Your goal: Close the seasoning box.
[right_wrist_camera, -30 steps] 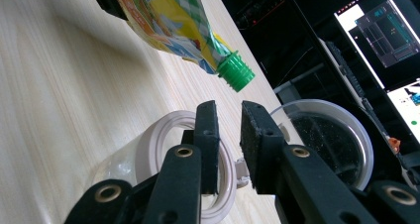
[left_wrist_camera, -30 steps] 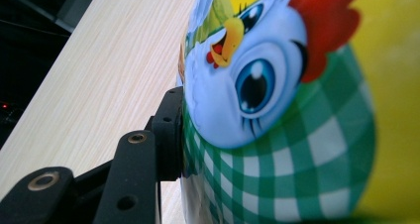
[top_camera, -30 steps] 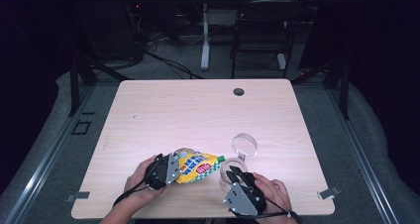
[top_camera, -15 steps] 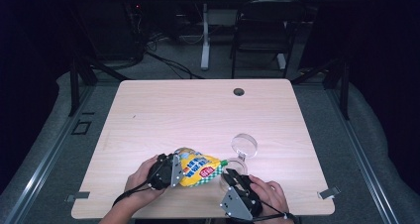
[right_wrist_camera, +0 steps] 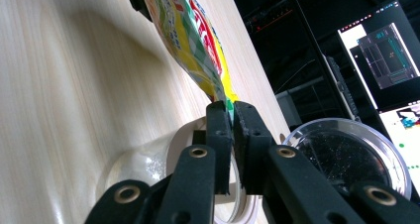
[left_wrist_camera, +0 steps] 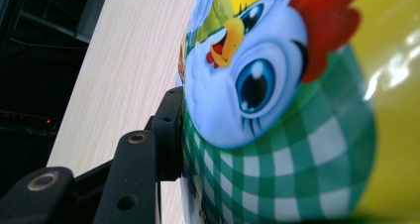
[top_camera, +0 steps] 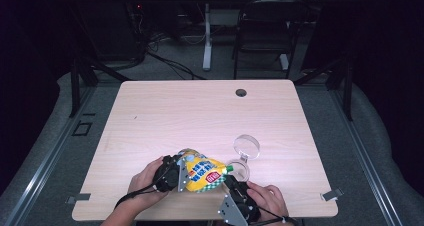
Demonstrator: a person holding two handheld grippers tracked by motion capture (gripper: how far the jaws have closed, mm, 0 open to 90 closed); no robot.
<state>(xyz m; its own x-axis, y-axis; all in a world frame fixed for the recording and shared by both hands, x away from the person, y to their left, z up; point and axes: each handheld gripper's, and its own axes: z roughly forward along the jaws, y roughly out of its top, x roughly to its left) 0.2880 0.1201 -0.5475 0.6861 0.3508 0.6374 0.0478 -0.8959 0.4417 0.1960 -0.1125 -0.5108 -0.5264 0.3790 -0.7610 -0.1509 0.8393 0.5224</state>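
A yellow snack bag (top_camera: 202, 172) with green checks and a cartoon bird hangs just above the table's near edge. My left gripper (top_camera: 175, 173) is shut on its left end; in the left gripper view one black finger (left_wrist_camera: 168, 130) presses the bag (left_wrist_camera: 277, 110). My right gripper (right_wrist_camera: 230, 117) has just been closing, and the bag's thin lower corner (right_wrist_camera: 225, 97) is now pinched between its jaws. In the high view that right gripper (top_camera: 229, 180) sits at the bag's right tip. A clear round tub (top_camera: 239, 170) with its hinged lid (top_camera: 247, 147) open lies under that tip.
The light wooden table (top_camera: 200, 111) has a dark cable hole (top_camera: 241, 92) near its far edge. A chair (top_camera: 262, 31) and a desk leg stand in the dark behind it. Lit monitors (right_wrist_camera: 381, 50) show beyond the tub's lid (right_wrist_camera: 346, 159).
The right gripper has edged left onto the bag's corner. The bag's right tip now dips slightly toward the tub. The left hand has stayed put.
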